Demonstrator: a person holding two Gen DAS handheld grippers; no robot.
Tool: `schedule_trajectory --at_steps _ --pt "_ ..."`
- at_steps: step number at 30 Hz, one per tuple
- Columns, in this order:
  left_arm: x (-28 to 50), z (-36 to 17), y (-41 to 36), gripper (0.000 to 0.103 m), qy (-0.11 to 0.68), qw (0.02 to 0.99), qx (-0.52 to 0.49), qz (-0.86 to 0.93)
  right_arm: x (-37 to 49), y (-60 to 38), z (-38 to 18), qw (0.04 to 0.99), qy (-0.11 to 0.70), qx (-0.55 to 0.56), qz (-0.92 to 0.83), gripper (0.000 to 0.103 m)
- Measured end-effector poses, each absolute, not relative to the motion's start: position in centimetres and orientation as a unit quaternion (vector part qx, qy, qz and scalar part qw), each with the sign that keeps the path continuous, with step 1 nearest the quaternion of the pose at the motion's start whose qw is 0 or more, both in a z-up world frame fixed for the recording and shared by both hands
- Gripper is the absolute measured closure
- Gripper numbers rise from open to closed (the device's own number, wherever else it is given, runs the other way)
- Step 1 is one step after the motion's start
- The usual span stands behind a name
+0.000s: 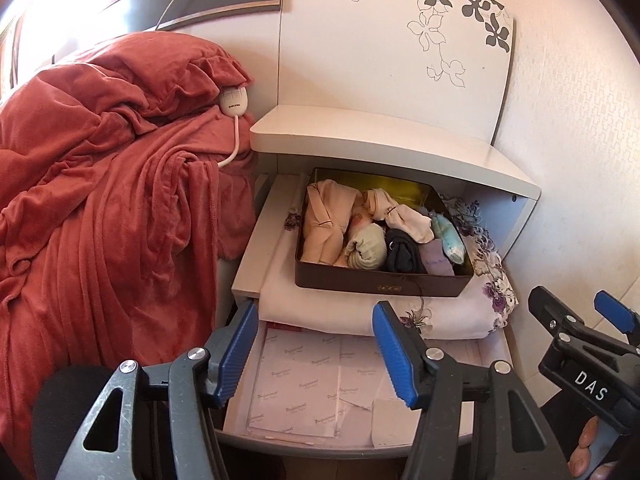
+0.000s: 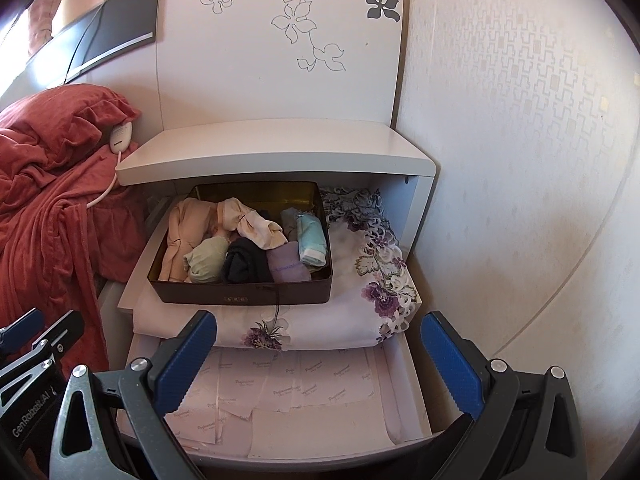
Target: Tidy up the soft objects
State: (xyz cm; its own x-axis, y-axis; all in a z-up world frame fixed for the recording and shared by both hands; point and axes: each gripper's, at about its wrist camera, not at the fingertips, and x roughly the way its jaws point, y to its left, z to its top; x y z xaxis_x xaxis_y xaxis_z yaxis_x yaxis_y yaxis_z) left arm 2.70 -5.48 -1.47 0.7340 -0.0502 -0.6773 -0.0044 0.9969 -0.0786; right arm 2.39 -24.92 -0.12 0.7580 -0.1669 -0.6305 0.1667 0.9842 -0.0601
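- Hovering in front of an open drawer [image 2: 404,408] of a white nightstand [image 2: 280,152], the left gripper [image 1: 316,344] and the right gripper [image 2: 320,356] both point down and forward at it.
- The left gripper's jaws stand apart at a middling width with nothing between them; its blue pads [image 1: 394,354] touch no object.
- The right gripper's jaws stand wide, also with nothing between them, and its blue pads [image 2: 450,364] frame the front of the drawer.
- Straight ahead of both grippers, in the back part of the drawer, sits a dark rectangular tin [image 2: 240,294] under the nightstand's top.
- The tin holds rolled and folded soft items: a beige garment [image 2: 180,232] at its left, a pale green roll [image 2: 206,264], a black roll [image 2: 246,266], a lilac piece [image 2: 286,268], a light blue folded piece [image 2: 314,240] at its right, and a cream knotted piece [image 2: 248,216] behind.
- The tin rests on a folded white cloth with purple flowers [image 2: 360,304], which lies just beyond the tips of both grippers.
- Below the grippers, the front of the drawer is lined with pale printed paper sheets [image 2: 304,384].
- To the left of the left gripper, a red blanket [image 1: 100,200] is heaped on the bed, with a white corded controller [image 1: 233,100] lying on it.
- A person's fingers [image 1: 588,440] show at the right gripper's handle.
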Motion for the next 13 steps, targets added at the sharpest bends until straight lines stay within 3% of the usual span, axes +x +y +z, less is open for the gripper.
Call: schedule_trajectory --at_steps 3,9,13 --pt "2.75 -1.54 -5.57 0.044 0.368 0.929 -0.04 -0.021 2.42 -24.97 -0.21 0.937 0.337 -0.002 -0.089 0.0" --pt "2.58 -1.34 -5.59 0.058 0.355 0.933 -0.039 -0.03 2.47 -24.95 -0.69 0.935 0.344 -0.005 -0.089 0.0" --pt "2.61 -1.56 -5.95 0.059 0.358 0.932 -0.033 -0.038 2.54 -24.91 -1.02 0.933 0.348 -0.006 -0.088 0.0"
